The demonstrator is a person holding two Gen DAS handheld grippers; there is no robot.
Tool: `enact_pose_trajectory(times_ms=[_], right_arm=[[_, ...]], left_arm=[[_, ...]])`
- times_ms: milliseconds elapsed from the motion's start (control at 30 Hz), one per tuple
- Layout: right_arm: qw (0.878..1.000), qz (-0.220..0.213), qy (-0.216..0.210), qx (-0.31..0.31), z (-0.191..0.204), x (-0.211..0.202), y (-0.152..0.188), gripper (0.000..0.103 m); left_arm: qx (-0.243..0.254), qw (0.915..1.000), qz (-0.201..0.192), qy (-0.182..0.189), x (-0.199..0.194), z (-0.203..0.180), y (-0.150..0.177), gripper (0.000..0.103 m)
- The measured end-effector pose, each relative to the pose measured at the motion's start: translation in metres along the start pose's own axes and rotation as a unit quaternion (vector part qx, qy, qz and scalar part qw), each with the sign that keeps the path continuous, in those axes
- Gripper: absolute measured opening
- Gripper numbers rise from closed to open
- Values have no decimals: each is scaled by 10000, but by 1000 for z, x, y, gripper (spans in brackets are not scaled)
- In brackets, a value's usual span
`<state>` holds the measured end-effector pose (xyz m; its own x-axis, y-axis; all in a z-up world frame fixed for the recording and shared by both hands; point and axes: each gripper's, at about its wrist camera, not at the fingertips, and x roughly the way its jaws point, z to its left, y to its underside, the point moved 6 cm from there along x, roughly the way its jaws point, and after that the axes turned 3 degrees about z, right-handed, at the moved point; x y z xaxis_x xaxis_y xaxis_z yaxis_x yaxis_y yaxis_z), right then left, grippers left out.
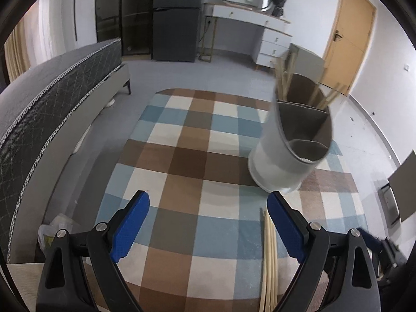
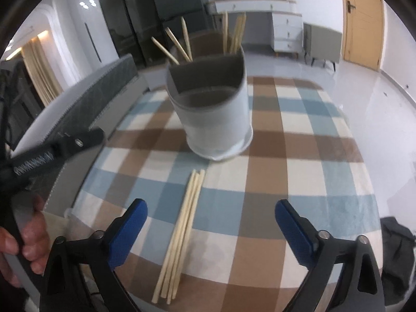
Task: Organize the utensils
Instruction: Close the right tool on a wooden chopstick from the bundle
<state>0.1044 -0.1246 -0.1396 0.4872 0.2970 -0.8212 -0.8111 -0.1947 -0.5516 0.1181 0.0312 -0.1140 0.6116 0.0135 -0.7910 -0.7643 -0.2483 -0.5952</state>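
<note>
A: Where is the right gripper [image 2: 211, 214] now, and how are its fingers?

B: Its two blue fingers [image 2: 127, 231] stand wide apart, with nothing pressed between them. The bundle of chopsticks [image 2: 182, 231] lies flat on the checked tablecloth [image 2: 299, 161], in the gap between the fingers, closer to the one at 9 o'clock. No pad touches it.

A: And the holder?

B: The grey holder [image 2: 215, 114] stands at 12 o'clock from the bundle, near its far tips. It has compartments; more chopsticks [image 2: 182, 44] stand upright in the back one, and the front one looks empty.

A: The left gripper [image 1: 208, 221]?

B: Also spread, holding nothing. In its view the holder [image 1: 288, 150] is at 1 o'clock, and the bundle [image 1: 269, 260] lies just beside the inner side of its right finger [image 1: 286, 228]; whether they touch I cannot tell.

A: Anything else?

B: A hand [image 2: 28, 241] grips the left tool's handle at 8 o'clock in the right view.
</note>
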Motion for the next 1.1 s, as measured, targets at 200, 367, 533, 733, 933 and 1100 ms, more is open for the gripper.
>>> enact_pose_trajectory(times_ms=[200, 367, 533, 733, 933, 1100], right_arm=[[9991, 426, 44, 73, -2, 32, 0, 84], [9980, 602, 169, -129, 3, 52, -6, 73], [9950, 889, 333, -310, 9, 74, -8, 61], [9907, 1210, 480, -390, 10, 87, 2, 44], [9897, 1268, 514, -416, 14, 88, 2, 41], [9876, 1376, 557, -517, 23, 94, -1, 42]], left_arm=[[-518, 9978, 384, -176, 19, 25, -3, 89], [-720, 9952, 632, -200, 28, 33, -2, 89], [-811, 9940, 713, -181, 32, 37, -4, 89], [-979, 9915, 836, -168, 35, 45, -3, 89], [-1030, 9906, 887, -134, 36, 45, -4, 89], [-1160, 9884, 970, -134, 38, 49, -3, 89]])
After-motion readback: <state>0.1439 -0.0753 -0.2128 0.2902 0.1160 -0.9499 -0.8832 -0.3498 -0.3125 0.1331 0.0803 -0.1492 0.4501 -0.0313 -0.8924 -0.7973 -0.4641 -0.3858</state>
